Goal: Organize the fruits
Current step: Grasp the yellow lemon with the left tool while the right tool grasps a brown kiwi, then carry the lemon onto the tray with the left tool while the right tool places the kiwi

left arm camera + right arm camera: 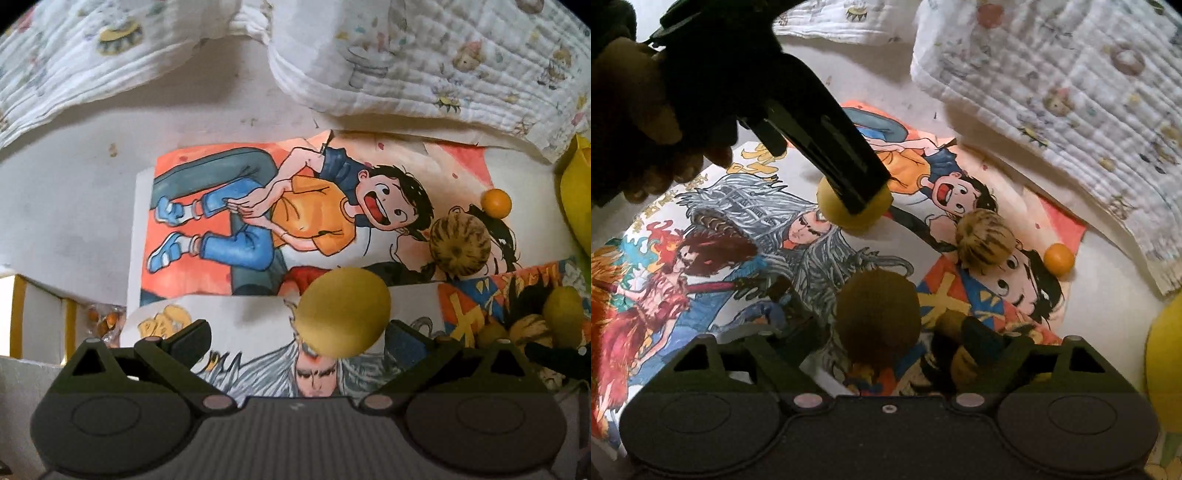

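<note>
Left wrist view takes in a white bench [74, 206] with a quilted white printed cloth [424, 62] along its far edge and colourful cartoon posters [251, 221] spread flat at its middle. On the posters lie a striped tan round fruit [460, 245] and, just beyond it to the right, a small orange round fruit [496, 203]. The left gripper [295, 336] keeps its fingers wide, with a smooth yellow round fruit [343, 314] between them; whether they press it cannot be told. The right gripper [877, 325] spreads its fingers wide around a fuzzy brown kiwi [878, 317], untouched.
</note>
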